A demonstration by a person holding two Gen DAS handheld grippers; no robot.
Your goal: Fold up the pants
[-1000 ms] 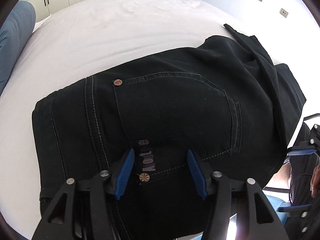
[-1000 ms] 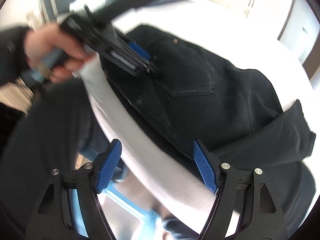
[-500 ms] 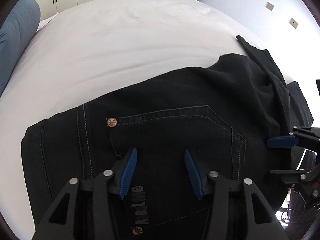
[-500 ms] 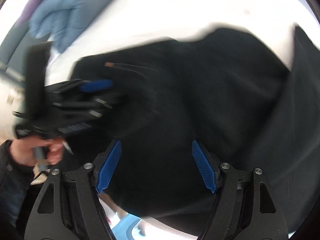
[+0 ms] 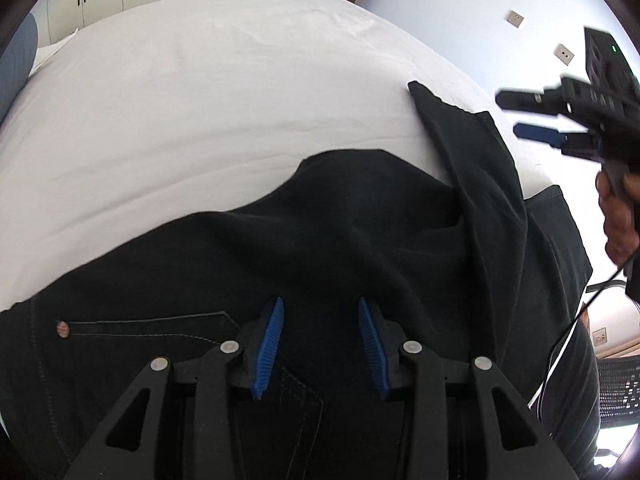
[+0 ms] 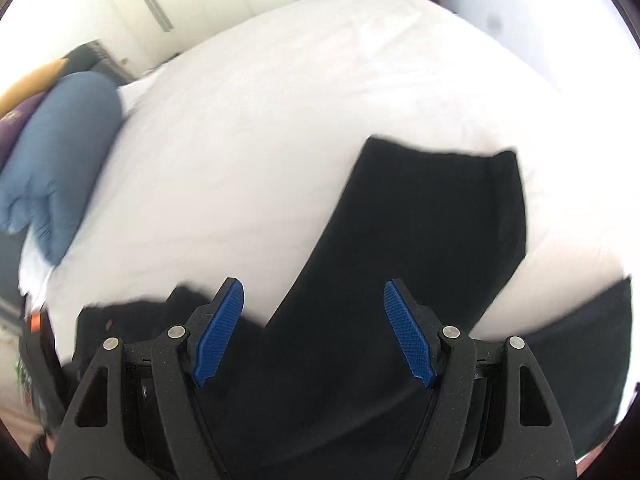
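while the black jeans point(image 5: 340, 240) lie bunched on the white bed point(image 5: 200, 100), left tool point(image 5: 320, 344) hovers over them beside the rear pocket rivet point(image 5: 63, 328), blue pads apart, gripping nothing. right tool point(image 6: 314, 332) sits above the jeans' leg point(image 6: 420, 220), pads wide apart, empty. blue pillow point(image 6: 60, 160) lies well apart from the jeans.

The pants point(image 5: 360, 232) run off the left wrist view at 6 and 9 o'clock, their waistband hidden behind the left tongs point(image 5: 320, 344). In the right wrist view, motion blur smears the trouser leg point(image 6: 432, 216) and the blue pillow point(image 6: 60, 168), cut at 9 o'clock.
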